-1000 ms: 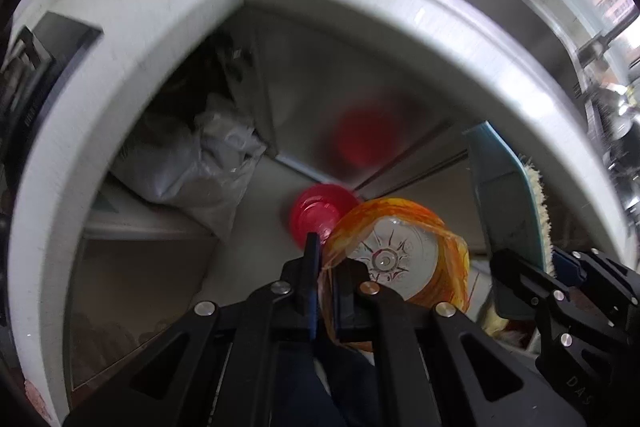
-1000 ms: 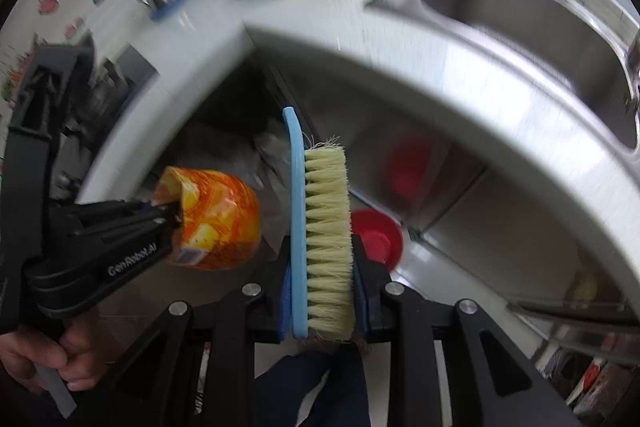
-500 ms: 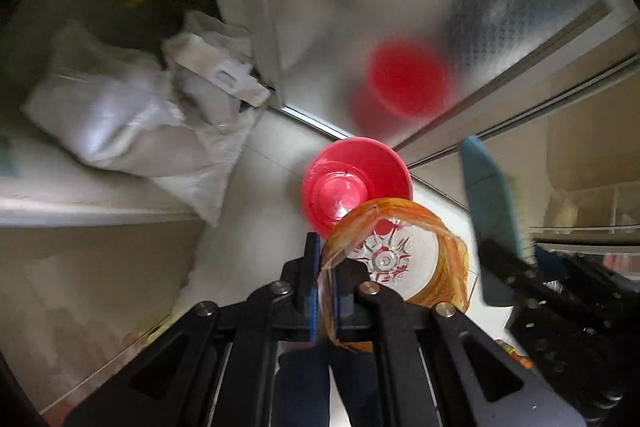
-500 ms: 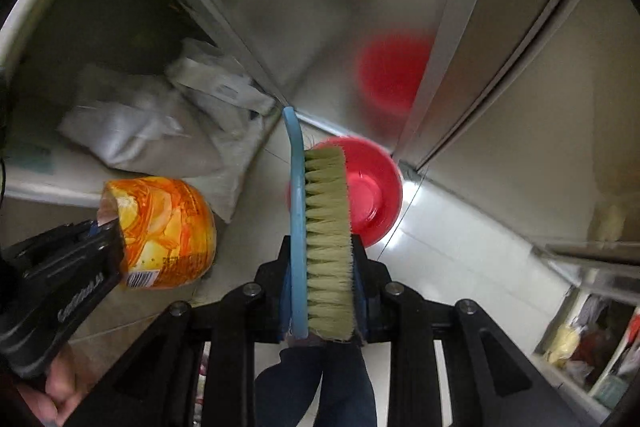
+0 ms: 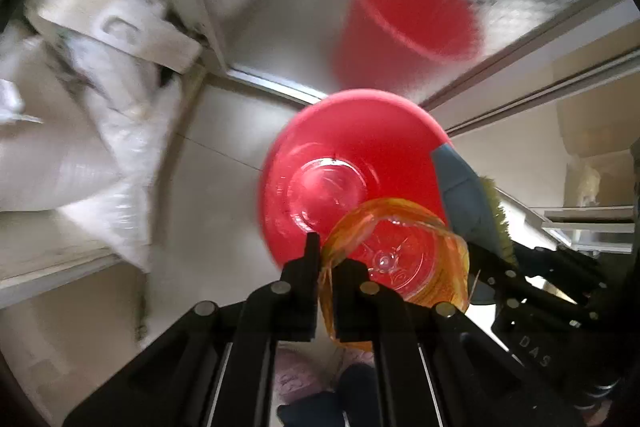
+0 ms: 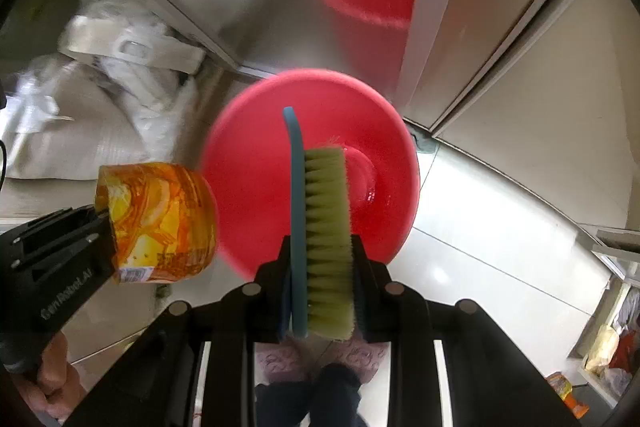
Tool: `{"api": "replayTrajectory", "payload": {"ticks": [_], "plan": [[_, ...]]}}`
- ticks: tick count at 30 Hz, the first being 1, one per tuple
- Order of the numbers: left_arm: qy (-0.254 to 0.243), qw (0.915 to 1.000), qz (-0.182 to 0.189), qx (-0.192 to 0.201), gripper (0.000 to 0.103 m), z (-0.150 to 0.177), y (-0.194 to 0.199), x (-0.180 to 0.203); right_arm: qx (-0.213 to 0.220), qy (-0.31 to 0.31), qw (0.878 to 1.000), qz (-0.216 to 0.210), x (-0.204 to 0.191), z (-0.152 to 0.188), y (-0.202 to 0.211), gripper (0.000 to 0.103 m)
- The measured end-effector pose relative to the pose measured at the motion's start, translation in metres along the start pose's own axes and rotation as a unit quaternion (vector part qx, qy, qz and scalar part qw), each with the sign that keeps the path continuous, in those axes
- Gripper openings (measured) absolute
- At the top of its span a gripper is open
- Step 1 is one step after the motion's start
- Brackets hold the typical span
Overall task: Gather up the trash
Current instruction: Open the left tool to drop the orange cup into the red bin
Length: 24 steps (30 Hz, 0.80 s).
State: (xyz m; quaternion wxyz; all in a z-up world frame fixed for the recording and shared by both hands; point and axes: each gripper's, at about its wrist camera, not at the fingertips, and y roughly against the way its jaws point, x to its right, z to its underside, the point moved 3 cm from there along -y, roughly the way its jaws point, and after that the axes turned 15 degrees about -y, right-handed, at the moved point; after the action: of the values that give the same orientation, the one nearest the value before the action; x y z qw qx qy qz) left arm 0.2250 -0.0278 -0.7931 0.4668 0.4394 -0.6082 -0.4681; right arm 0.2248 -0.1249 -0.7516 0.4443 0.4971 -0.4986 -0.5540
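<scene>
Left claw: my left claw (image 5: pixel 326 269) is clamped on the torn edge of a cut-off orange plastic bottle piece (image 5: pixel 396 259), a thin wall of it pinched between the pads; it points steeply down at the floor.
Right claw: my right claw (image 6: pixel 320 267) grips a blue-backed scrubbing brush (image 6: pixel 320 227) by its sides, bristles facing 3 o'clock in the right wrist view, handle tip toward 12 o'clock.
Bottle piece: it hangs at the near rim of the red bin (image 5: pixel 340 167), at about 5 o'clock of the bin's mouth in the left wrist view; in the right wrist view it sits at 9 o'clock of the bin (image 6: pixel 256 187), just outside its rim, with a printed label showing.
Bin: it stands on the pale tiled floor (image 6: pixel 480 247), right against a brushed-metal cabinet front (image 5: pixel 280 7) at its 12 o'clock, which shows its blurred red reflection; something clear and round lies at its bottom.
Brush: it is held over the middle of the bin's mouth.
Surroundings: white sacks (image 5: pixel 60 155) lie at 9 to 10 o'clock of the bin; my feet in pink slippers (image 6: pixel 280 363) show at 6 o'clock.
</scene>
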Motion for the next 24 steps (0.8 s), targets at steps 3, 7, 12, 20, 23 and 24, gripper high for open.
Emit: {"api": "replayTrajectory", "payload": {"ticks": [3,7,12,20,23,24], "plan": [[-0.01,0.9999,-0.012,-0.005,0.004,-0.002,-0.026,-0.002,-0.003,-0.004,1.0,0.0,0.008,-0.004,-0.026,0.023],[-0.021,0.9997,-0.008,-0.006,0.004,-0.004,-0.049,0.001,-0.001,-0.003,1.0,-0.007,0.015,-0.004,-0.037,0.023],[-0.029,0.9995,-0.004,-0.012,0.004,-0.002,-0.069,0.008,0.007,0.011,1.0,-0.013,0.016,-0.003,-0.047,0.023],[-0.015,0.9997,-0.008,-0.016,0.014,0.002,-0.092,0.009,0.007,0.018,1.0,-0.013,0.029,0.002,-0.06,0.024],[-0.017,0.9998,-0.01,-0.008,0.023,0.003,-0.088,0.009,0.011,0.026,1.0,-0.01,0.031,0.004,-0.058,0.035],[-0.02,0.9997,-0.014,-0.009,0.024,0.004,-0.088,0.009,0.014,0.029,0.999,-0.009,0.031,0.004,-0.056,0.042]]}}
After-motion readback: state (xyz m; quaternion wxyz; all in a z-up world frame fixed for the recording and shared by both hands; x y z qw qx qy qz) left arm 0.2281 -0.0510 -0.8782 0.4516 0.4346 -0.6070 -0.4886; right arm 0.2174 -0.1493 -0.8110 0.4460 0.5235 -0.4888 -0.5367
